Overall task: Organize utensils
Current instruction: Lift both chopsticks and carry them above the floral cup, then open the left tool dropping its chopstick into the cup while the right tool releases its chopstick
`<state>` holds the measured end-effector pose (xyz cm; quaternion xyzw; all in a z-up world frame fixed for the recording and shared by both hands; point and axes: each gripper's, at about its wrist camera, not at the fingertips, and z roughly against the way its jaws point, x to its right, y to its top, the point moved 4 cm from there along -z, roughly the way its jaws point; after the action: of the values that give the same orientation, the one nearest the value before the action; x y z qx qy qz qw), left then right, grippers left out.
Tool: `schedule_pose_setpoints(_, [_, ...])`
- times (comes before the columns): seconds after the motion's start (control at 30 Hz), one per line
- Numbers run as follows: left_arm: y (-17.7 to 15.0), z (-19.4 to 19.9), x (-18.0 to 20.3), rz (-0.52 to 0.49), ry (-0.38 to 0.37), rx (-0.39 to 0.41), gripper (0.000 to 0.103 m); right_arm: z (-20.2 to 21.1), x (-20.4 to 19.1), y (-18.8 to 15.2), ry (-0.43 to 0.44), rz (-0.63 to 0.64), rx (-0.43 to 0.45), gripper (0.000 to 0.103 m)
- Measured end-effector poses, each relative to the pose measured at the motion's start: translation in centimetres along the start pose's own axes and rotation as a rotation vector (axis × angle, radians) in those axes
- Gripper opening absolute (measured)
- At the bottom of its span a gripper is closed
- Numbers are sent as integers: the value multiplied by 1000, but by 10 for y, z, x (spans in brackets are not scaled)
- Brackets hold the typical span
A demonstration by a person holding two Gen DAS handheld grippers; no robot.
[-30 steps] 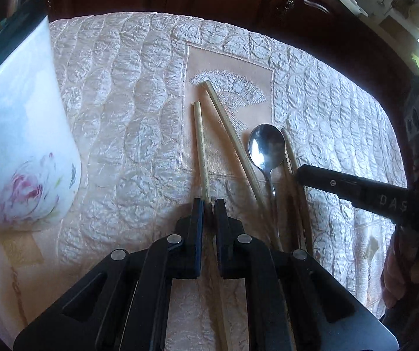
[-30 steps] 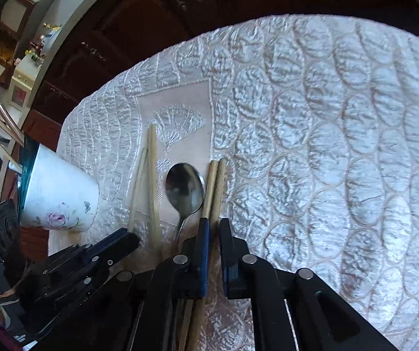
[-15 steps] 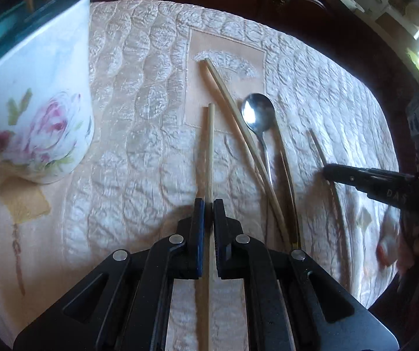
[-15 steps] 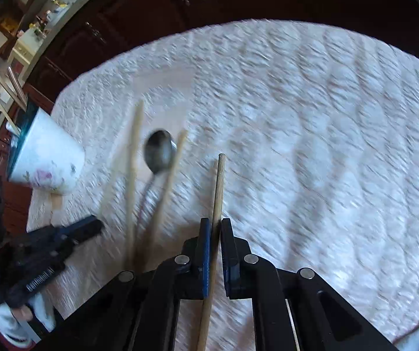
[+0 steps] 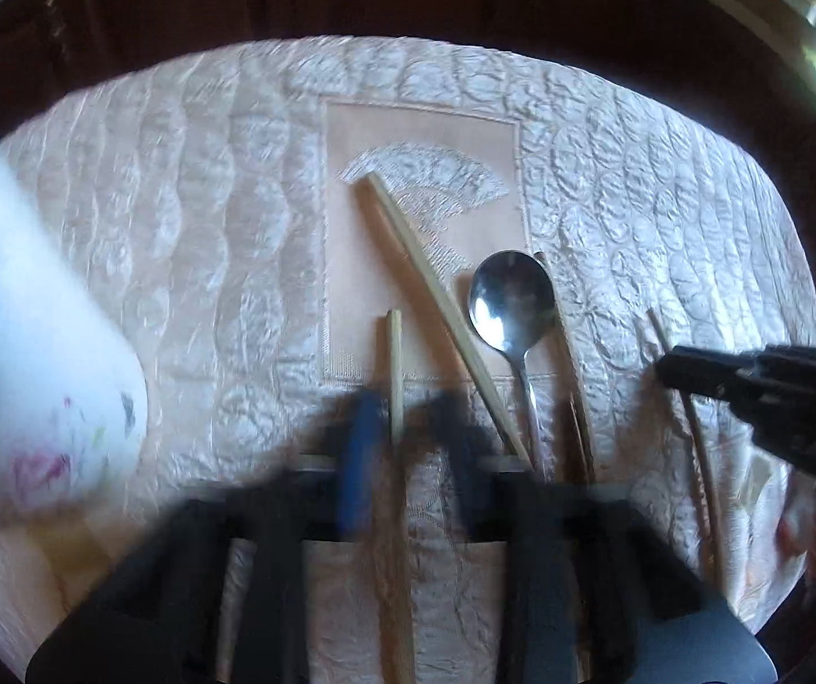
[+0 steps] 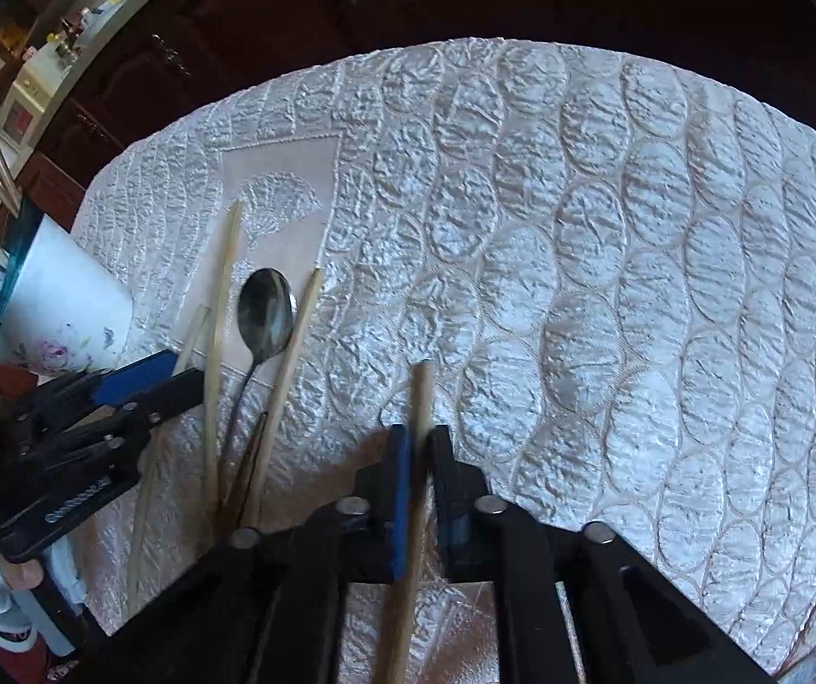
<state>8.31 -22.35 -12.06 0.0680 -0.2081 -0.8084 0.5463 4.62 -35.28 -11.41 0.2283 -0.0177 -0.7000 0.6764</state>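
**Table, near edge: two chopsticks in the grippers, three utensils lying loose**

- The first chopstick is running from the near edge toward the far edge, tip forward. It is pale wood and thin. The right gripper is clamping it, with both jaws pressed against its sides.
- The second chopstick is pointing the same way, close to the near edge and left of the first. The left gripper is blurring with motion. Its jaws are standing apart with gaps on both sides of the stick, so the grip is released.
- Between the two grippers, three utensils are lying on the tablecloth.
  - The long chopstick is slanting from the near edge up and leftward onto the fan-embroidered panel.
  - The spoon is lying bowl up, with its bowl toward the far edge and its handle toward the near edge. It is shiny metal.
  - The fourth chopstick is lying just right of the spoon and leaning slightly rightward at its far tip.
- The three are converging at their near ends, and whether they are touching there is hard to tell.
- The cup is standing at the left edge. It is white with a pink flower print and a teal rim, and sticks are poking out of its top.
- Dark wooden cabinets are showing beyond the far edge.
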Motion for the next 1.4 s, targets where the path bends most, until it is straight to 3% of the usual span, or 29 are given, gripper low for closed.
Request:
schedule_pose_setpoints(0.23, [3,80,-21,56,-149,132,4,79,-28,8,80,84,155,5])
schedule_pose_setpoints(0.37, [-6,134,-29,64,-163,222,4,124,-49,8,106,136,240,5])
schedule_pose_setpoints(0.6, [-20,210,-45,61,-150,343,4,183,-92,2,123,233,351,5])
schedule_pose_setpoints(0.93, [-18,272,-62,75,-98,447,4,235,-159,27,156,316,468,5])
schedule_pose_setpoints(1.4, [2,338,-108,111,-22,584,4,262,-224,62,195,377,535,5])
